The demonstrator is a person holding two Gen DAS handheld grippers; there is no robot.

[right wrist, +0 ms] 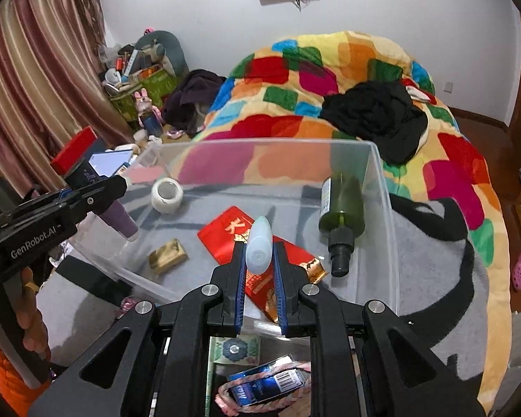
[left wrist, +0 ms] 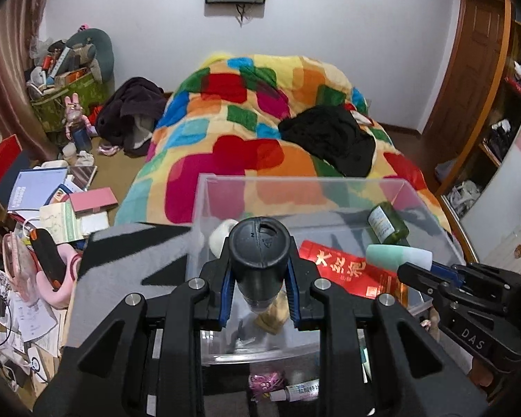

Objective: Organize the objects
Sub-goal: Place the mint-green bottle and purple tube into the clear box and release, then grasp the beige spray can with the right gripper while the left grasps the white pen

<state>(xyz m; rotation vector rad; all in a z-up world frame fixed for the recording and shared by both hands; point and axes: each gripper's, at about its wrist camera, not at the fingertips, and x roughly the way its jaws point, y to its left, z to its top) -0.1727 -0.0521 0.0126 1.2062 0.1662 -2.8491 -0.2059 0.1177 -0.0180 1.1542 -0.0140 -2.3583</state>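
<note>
carrying two more items over the clear bin (right wrist: 382, 180), with several already inside

left gripper (left wrist: 259, 274) pinches a dark bottle (left wrist: 259, 253) and right gripper (right wrist: 259, 264) pinches a pale tube (right wrist: 259, 246), both poised over the bin's near edge. beyond lie a red packet (right wrist: 225, 239) at 12 o'clock, gold block (right wrist: 167, 255) at 10, green bottle (right wrist: 342, 208) at 2, tape roll (right wrist: 167, 194) at 11. loose items near the bin remain unsorted.

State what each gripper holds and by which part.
Left gripper: dark bottle, pinched around its body just below the cap. Right gripper: pale mint tube, clamped near its flat cap end.
</note>
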